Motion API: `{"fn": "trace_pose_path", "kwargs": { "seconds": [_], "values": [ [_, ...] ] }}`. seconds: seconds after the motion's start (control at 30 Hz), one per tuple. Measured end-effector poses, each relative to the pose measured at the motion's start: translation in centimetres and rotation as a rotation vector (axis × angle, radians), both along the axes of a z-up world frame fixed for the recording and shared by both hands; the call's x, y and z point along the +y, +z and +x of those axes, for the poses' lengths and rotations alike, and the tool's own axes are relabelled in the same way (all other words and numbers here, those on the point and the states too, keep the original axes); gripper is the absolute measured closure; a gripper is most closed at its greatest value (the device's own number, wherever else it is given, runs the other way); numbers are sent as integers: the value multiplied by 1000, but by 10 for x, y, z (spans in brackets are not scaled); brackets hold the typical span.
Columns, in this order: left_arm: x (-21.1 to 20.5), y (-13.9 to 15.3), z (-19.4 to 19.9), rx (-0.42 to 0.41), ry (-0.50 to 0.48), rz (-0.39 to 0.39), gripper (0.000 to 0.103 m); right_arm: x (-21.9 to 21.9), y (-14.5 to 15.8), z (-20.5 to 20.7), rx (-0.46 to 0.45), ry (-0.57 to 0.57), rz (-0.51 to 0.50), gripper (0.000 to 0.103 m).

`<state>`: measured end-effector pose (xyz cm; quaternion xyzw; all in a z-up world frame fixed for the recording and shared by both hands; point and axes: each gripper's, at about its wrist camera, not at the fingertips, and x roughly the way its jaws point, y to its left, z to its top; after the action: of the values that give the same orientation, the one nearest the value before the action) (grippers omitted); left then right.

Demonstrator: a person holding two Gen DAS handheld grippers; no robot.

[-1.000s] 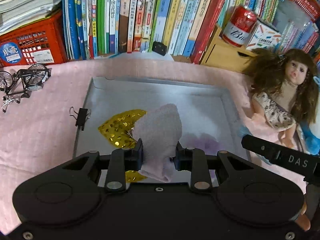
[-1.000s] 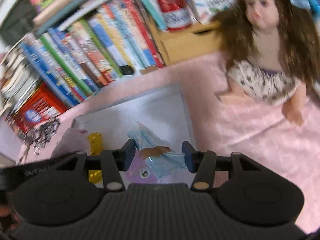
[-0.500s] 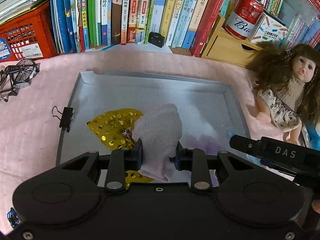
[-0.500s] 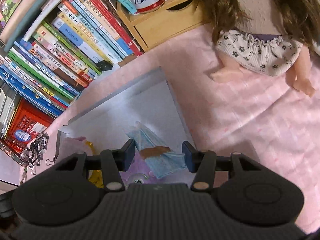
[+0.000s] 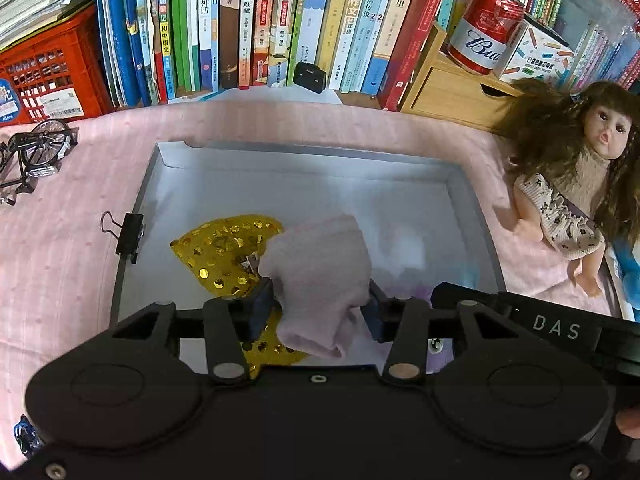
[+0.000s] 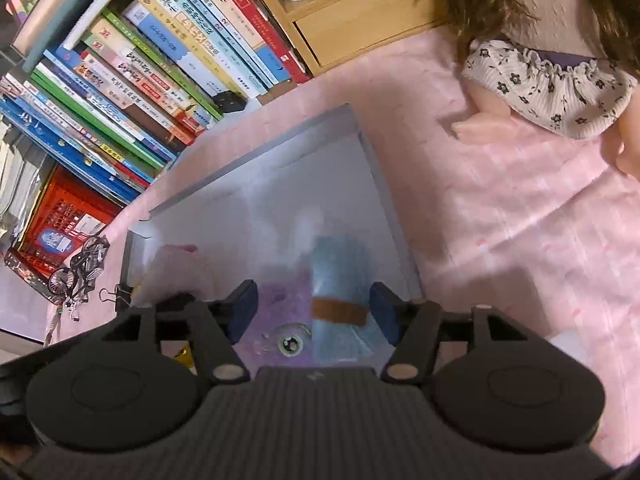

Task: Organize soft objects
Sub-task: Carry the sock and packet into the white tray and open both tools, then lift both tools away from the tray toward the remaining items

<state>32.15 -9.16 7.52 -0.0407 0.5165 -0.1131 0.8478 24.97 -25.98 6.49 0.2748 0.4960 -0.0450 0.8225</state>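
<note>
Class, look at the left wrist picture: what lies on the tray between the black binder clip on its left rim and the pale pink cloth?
The gold sequin pouch lies between binder clip and pink cloth, seen in the left wrist view.

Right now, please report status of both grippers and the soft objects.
Both jaws just opening. Left gripper around pink cloth; right gripper around blue roll. Both over tray. Nothing blocking.

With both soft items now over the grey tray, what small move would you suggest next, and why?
Probably lift both grippers straight up. The left gripper and right gripper have just been opening; the pink cloth and blue roll sit between the jaws inside the tray, apparently released.
</note>
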Motion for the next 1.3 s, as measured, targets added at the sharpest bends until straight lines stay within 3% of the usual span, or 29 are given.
{"fn": "trace_pose_path", "kwargs": {
  "seconds": [0.27,0.57,1.07,1.3],
  "values": [
    [0,16,-13,-33,-15,7,45,-1,16,-10,-41,26,-25,24],
    [5,53,-43,-123,-45,2,35,7,54,-34,-145,98,-141,20],
    [12,114,-136,-358,-124,-15,27,13,96,-99,-330,208,-242,15],
    [21,123,-176,-409,-133,-75,23,20,111,-135,-418,241,-266,11]
  ]
}}
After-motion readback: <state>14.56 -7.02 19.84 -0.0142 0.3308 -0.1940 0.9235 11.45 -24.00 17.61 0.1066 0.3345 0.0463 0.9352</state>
